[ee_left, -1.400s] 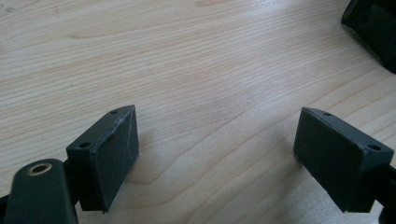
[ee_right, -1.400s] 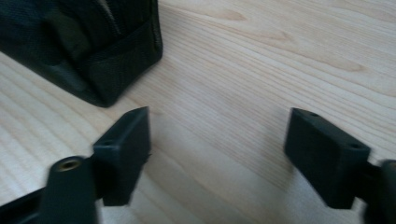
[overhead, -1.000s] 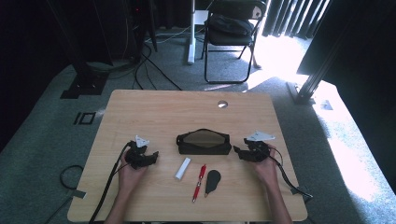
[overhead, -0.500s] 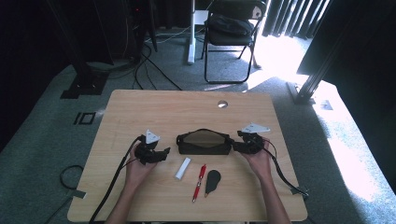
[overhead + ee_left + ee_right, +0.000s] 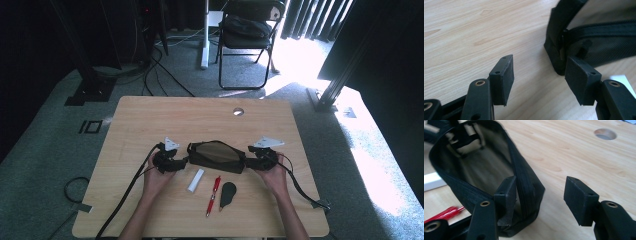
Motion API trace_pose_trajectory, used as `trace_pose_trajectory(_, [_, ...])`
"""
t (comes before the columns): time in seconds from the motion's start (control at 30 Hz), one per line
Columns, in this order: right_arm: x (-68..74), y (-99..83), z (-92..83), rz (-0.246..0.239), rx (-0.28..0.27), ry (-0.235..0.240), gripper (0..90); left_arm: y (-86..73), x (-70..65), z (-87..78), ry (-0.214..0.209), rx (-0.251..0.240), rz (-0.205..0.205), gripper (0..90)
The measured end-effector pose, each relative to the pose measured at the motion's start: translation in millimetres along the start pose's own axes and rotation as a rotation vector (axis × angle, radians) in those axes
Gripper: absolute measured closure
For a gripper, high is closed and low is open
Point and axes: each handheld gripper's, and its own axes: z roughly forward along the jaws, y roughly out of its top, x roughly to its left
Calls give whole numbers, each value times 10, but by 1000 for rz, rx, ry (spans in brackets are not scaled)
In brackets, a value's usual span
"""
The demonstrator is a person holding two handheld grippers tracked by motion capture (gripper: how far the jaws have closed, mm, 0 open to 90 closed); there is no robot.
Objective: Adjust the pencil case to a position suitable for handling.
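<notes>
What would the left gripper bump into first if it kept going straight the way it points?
Probably the near end of the black pouch. The left gripper is open, its jaws aimed along the table, one already beside the pouch's zipper corner.

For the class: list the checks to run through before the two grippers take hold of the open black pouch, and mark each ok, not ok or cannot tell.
1. Pouch unzipped, mouth open: ok.
2. Left gripper at the pouch's end: ok; jaws have just been closing, nothing pinched between them.
3. Right gripper at the other end: ok; jaws just closing, one jaw at the fabric, no grip.
4. Red pen, white stick and black oval thing lying outside the pouch: ok.
5. Pouch empty inside: cannot tell.
</notes>
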Motion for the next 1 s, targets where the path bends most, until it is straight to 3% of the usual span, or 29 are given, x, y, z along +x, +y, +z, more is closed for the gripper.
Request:
trace_pose_trajectory(0.23, [97, -24, 24, -28, 13, 13, 449, 2, 59, 62, 19, 3, -36, 407])
trace_pose_trajectory(0.37, [152, 25, 70, -52, 3, 29, 625, 13, 86, 87, 28, -2, -49, 406])
trace_pose_trajectory(0.57, [225, 108, 168, -54, 4, 13, 652, 34, 136, 57, 59, -3, -55, 404])
trace_pose_trajectory(0.67, [245, 129, 197, -46, 2, 16, 622, 35, 158, 41, 78, 4, -59, 398])
trace_pose_trajectory(0.7, [256, 150, 213, -29, -12, 28, 516, 30, 167, 26, 93, 13, -48, 387])
trace_pose_trajectory(0.83, [267, 177, 157, -22, -52, 22, 449, 1, 165, -3, 111, 20, -38, 379])
trace_pose_trajectory(0.9, [288, 208, 7, -30, -98, 15, 417, -57, 157, -37, 117, 24, -28, 378])
trace_pose_trajectory(1.0, [318, 199, -113, -49, -103, -4, 402, -138, 147, -67, 125, 29, -13, 374])
